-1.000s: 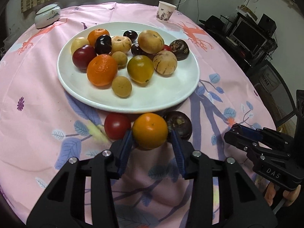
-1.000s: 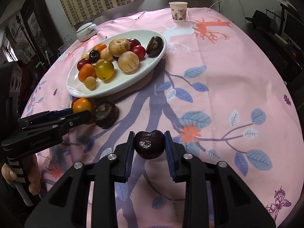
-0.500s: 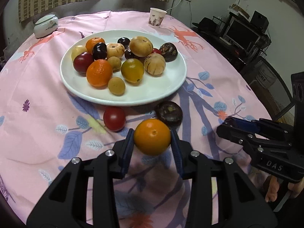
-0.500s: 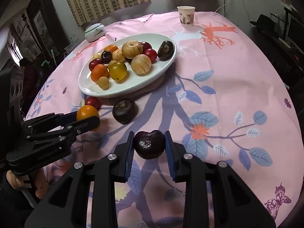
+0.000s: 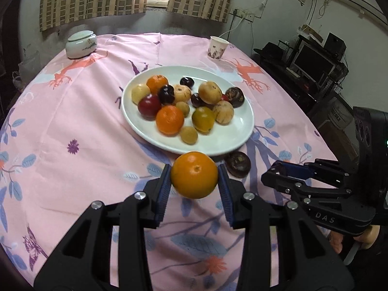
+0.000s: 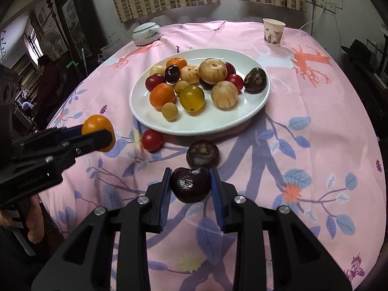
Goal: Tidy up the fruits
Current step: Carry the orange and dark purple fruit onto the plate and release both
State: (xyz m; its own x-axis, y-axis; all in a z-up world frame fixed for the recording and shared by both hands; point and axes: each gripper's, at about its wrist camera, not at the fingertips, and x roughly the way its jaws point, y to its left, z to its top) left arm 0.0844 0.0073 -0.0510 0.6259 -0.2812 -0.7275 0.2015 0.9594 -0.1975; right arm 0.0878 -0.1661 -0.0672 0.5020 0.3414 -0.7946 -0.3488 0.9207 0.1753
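Now both fruits were lifted off the tablecloth (image 5: 72,111), where a second earlier they were sitting low, close to the cloth. The left gripper (image 5: 194,189) was closed on an orange (image 5: 194,178), its blue pads pressing on both sides, and the fruit hung in the air in front of the near rim of the white plate (image 5: 240,135). From the right wrist view the same orange (image 6: 98,127) appeared raised clearly above the cloth. The right gripper (image 6: 190,189) was clamped narrow on a dark purple fruit (image 6: 190,184), also clear of the table.

Compared with 1 second before, the plate looked farther away and more of the room was visible, so both hands had risen and pulled back a little. 2 fruits were left on the cloth just beside the plate: a red tomato (image 6: 152,140) and a dark round fruit (image 6: 203,154).

I judged that the picking step was finished for these 2 pieces and the carrying step had begun. The plate had free space at its near side, so this was probably the place for them. After that, 2 loose fruits remained to collect.
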